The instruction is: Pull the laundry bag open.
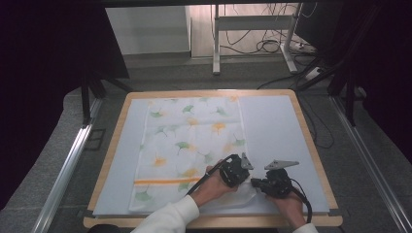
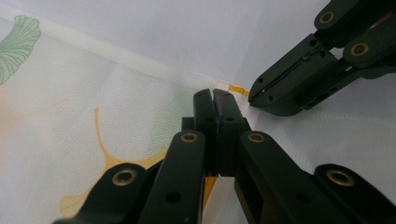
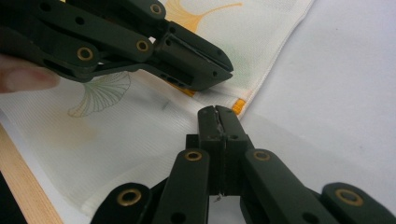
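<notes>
Ginkgo-leaf printed cloth [image 1: 189,145] spread flat on the pale-covered worktop [image 1: 277,126], its near right corner beneath both tools, left hand-held gripper [image 2: 215,95] jaws pressed together at the cloth's hem, right hand-held gripper [image 3: 217,112] likewise closed just beside it, both hands low at the near edge, tips angled toward each other

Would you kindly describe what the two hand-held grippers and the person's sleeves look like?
Both the left gripper and the right gripper are black, built of jointed bars with brass-coloured rivets, ending in two flat, blocky jaws. Each carries a grey three-cornered plate on top. A black cable trails from the right one. The sleeves are white.
</notes>
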{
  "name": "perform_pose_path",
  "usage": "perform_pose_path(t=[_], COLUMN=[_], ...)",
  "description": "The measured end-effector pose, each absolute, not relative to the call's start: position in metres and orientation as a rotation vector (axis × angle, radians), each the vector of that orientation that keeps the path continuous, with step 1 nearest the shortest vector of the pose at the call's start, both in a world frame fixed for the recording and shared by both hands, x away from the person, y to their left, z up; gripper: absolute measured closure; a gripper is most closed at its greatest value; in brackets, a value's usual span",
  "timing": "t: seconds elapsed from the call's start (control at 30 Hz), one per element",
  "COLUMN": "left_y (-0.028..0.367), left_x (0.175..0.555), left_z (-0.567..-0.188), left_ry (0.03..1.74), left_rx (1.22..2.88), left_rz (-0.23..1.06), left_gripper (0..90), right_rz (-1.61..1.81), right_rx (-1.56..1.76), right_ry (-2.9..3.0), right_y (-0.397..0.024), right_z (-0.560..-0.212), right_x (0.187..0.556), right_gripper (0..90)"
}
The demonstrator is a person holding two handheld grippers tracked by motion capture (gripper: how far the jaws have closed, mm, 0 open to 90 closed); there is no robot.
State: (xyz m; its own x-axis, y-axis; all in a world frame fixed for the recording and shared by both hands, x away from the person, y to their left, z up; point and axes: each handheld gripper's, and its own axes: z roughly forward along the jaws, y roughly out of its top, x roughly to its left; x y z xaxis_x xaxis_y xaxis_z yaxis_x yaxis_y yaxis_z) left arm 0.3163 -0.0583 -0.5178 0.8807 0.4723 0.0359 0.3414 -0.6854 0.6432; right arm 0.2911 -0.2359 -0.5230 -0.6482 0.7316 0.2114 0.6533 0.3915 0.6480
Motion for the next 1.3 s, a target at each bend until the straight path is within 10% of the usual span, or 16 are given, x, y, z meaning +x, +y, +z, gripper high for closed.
perform_pose_path(t=[1.3], left_y=[-0.02], left_x=[0.313], left_z=[-0.517], left_ry=[0.619], left_rx=[2.402], left_rz=[0.256], left_gripper=[90.0], right_rz=[1.1], right_rx=[1.233], right_ry=[2.537], right_y=[-0.237], right_z=[-0.523], right_x=[0.291], right_gripper=[89.8])
